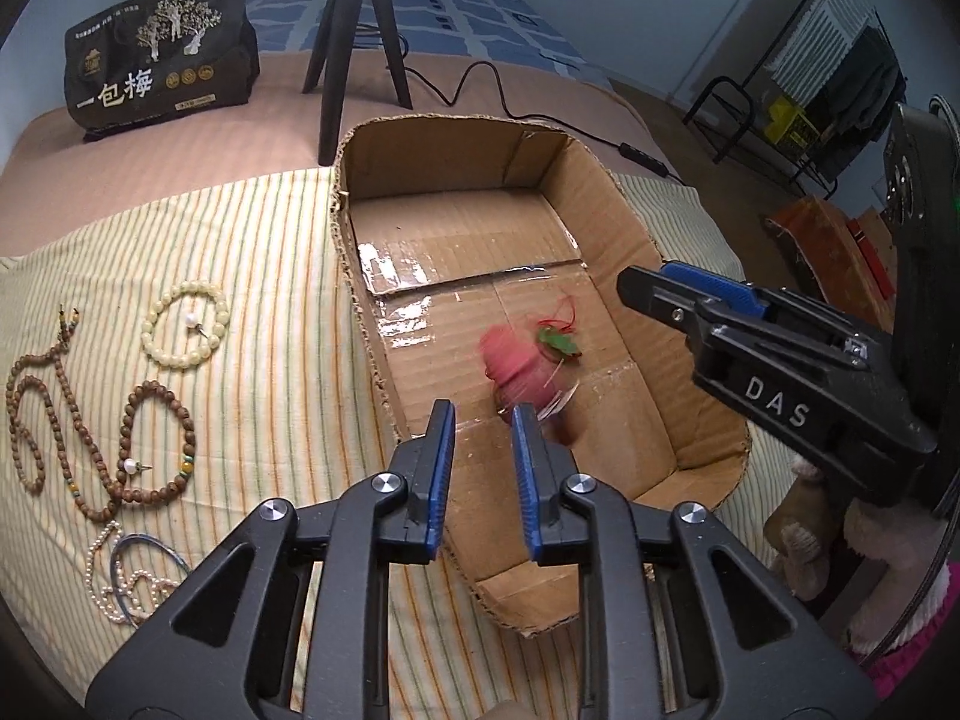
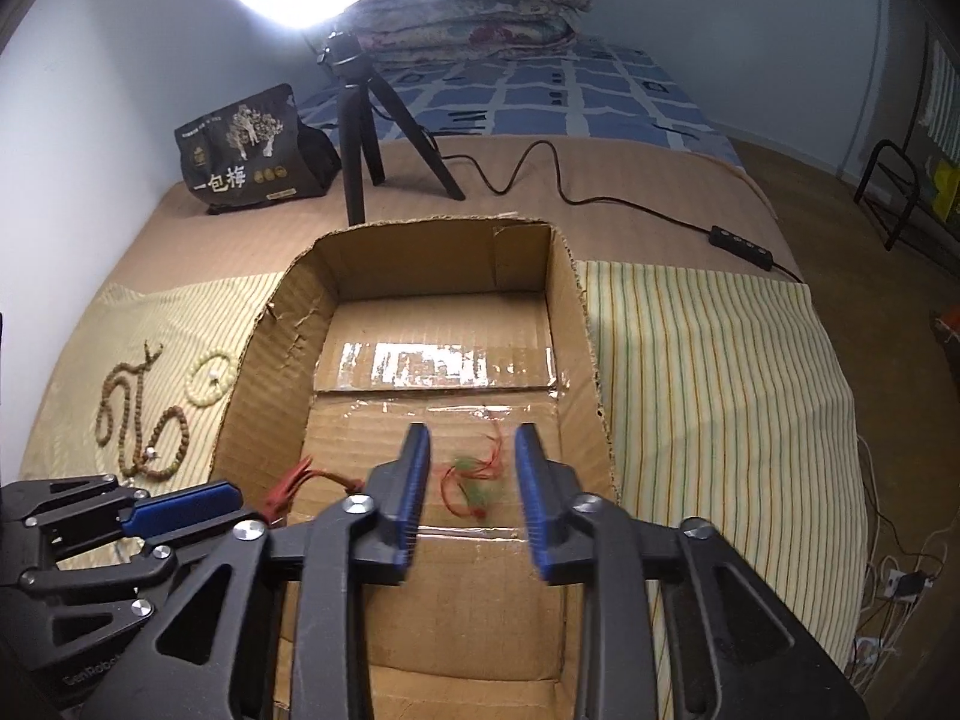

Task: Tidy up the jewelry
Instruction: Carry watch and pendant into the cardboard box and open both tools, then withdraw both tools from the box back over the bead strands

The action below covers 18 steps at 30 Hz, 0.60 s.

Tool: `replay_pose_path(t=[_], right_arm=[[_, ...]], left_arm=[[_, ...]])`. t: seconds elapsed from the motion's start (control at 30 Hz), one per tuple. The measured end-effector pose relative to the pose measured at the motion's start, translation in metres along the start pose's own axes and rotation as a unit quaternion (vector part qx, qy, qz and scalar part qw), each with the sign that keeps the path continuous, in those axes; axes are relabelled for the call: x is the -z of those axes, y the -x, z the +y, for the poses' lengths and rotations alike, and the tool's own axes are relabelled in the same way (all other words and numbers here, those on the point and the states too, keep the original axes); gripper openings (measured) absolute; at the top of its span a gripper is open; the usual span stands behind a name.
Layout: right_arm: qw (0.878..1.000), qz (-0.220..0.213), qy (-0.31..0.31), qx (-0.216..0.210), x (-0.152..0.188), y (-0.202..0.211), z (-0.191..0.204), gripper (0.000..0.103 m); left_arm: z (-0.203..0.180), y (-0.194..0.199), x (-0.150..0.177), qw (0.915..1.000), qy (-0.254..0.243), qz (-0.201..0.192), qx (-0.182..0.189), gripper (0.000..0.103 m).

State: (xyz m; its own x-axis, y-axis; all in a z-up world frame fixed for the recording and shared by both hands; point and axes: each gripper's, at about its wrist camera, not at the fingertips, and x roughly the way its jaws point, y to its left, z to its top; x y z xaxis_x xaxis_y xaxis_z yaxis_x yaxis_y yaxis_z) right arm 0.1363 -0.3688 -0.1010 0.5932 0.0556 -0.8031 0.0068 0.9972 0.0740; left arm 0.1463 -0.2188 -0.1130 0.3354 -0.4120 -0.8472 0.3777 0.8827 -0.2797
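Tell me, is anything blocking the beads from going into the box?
Only the cardboard box's side wall stands between the brown bead strands on the striped cloth and its floor. It's open-topped, so they'd go over.

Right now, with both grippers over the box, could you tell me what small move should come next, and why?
Probably lift the left gripper clear and swing it toward the pale bead bracelet on the striped cloth. Both grippers stand open, the red-corded green pendant already lies in the cardboard box, and several bead strings remain outside.
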Motion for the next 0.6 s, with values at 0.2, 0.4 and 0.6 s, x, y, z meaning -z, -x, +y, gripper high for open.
replay_pose_path(t=[0.2, 0.4, 0.6], right_arm=[[1.0, -0.011, -0.002, 0.002, 0.0, 0.009, 0.001, 0.029], [1.0, -0.022, -0.004, 0.003, 0.002, 0.019, 0.004, 0.037], [0.999, -0.036, 0.004, -0.001, 0.005, 0.031, 0.016, 0.04]], left_arm=[[0.006, 0.014, 0.006, 0.9998, -0.001, -0.015, -0.012, 0.018], [0.015, 0.032, 0.016, 0.9993, -0.008, -0.031, -0.021, 0.018], [0.032, 0.05, 0.026, 0.9986, -0.012, -0.042, -0.029, 0.018]])
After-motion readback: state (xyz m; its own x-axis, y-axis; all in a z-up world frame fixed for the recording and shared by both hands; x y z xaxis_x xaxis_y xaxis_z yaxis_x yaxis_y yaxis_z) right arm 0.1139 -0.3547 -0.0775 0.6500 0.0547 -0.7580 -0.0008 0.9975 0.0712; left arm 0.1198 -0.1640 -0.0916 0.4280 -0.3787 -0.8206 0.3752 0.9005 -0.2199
